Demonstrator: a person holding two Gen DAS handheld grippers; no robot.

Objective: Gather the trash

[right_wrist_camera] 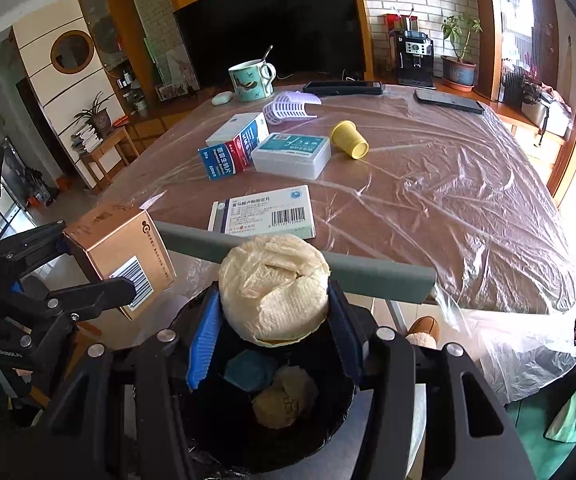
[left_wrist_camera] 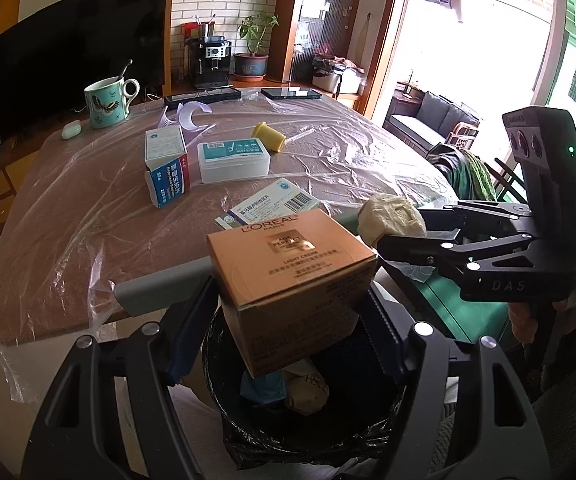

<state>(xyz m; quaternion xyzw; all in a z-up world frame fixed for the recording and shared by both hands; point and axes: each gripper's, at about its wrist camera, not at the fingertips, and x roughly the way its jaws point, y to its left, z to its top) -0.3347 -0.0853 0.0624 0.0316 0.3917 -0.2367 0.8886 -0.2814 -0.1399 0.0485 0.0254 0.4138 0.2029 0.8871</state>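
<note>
My left gripper (left_wrist_camera: pixel 288 328) is shut on a tan L'Oreal box (left_wrist_camera: pixel 291 272) and holds it over a black-lined trash bin (left_wrist_camera: pixel 232 412) below the table edge. The box also shows in the right wrist view (right_wrist_camera: pixel 116 252). My right gripper (right_wrist_camera: pixel 276 332) is shut on a crumpled cream paper wad (right_wrist_camera: pixel 276 288), held over the same bin (right_wrist_camera: pixel 335 420); the wad also shows in the left wrist view (left_wrist_camera: pixel 391 220). In the bin lie a blue scrap (right_wrist_camera: pixel 250 370) and a tan wad (right_wrist_camera: pixel 284 398).
On the plastic-covered table (right_wrist_camera: pixel 427 208) lie a flat medicine box (right_wrist_camera: pixel 264 212), a blue-red box (right_wrist_camera: pixel 236 144), a white plastic case (right_wrist_camera: pixel 291 156), a yellow cup (right_wrist_camera: pixel 349 140), a lilac basket (right_wrist_camera: pixel 291 106), a mug (right_wrist_camera: pixel 250 78), an earbud case (right_wrist_camera: pixel 222 98) and two phones (right_wrist_camera: pixel 343 88).
</note>
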